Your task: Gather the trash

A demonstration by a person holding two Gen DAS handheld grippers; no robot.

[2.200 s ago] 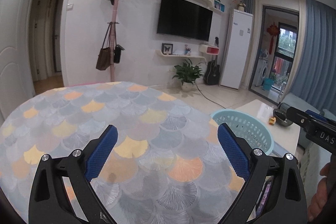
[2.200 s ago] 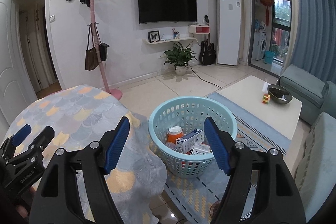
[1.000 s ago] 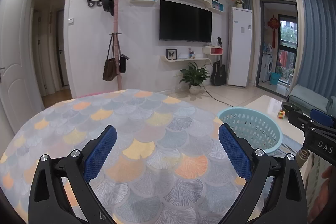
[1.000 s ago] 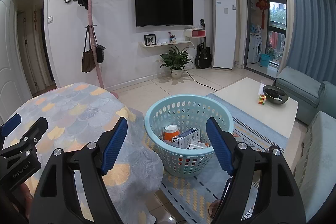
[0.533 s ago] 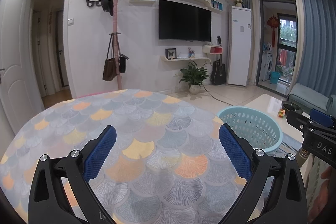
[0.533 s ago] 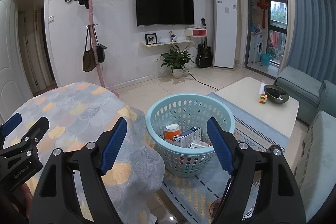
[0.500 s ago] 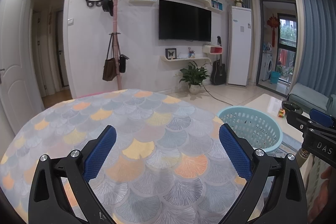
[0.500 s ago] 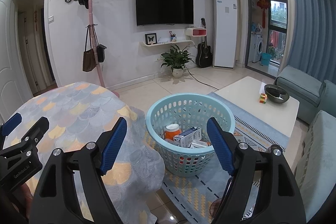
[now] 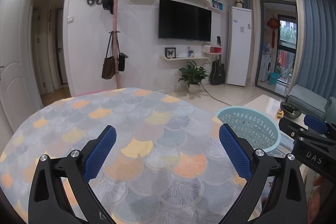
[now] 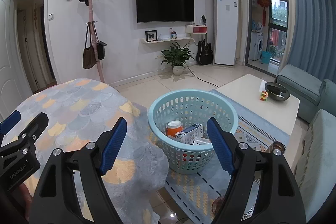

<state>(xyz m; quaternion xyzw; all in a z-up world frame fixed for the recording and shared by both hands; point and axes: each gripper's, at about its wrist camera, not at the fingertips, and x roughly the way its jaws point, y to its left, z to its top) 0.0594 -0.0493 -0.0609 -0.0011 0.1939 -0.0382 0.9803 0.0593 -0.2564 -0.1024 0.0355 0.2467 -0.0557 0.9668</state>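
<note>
A light blue plastic basket stands on the floor rug right of the round table. Inside it lie an orange jar with a white lid, a white and blue carton and other small boxes. My right gripper is open and empty, held above the gap between table edge and basket. My left gripper is open and empty over the table's scale-patterned cloth. The basket also shows in the left wrist view, at the right past the table edge. I see no loose trash on the cloth.
A white coffee table with a dark bowl and a small coloured cube stands right of the basket. A teal sofa is at the far right. A potted plant, guitar and coat stand line the far wall.
Both grippers have stayed open and empty. The views have shifted only slightly over the last second; nothing was taken or let go.
</note>
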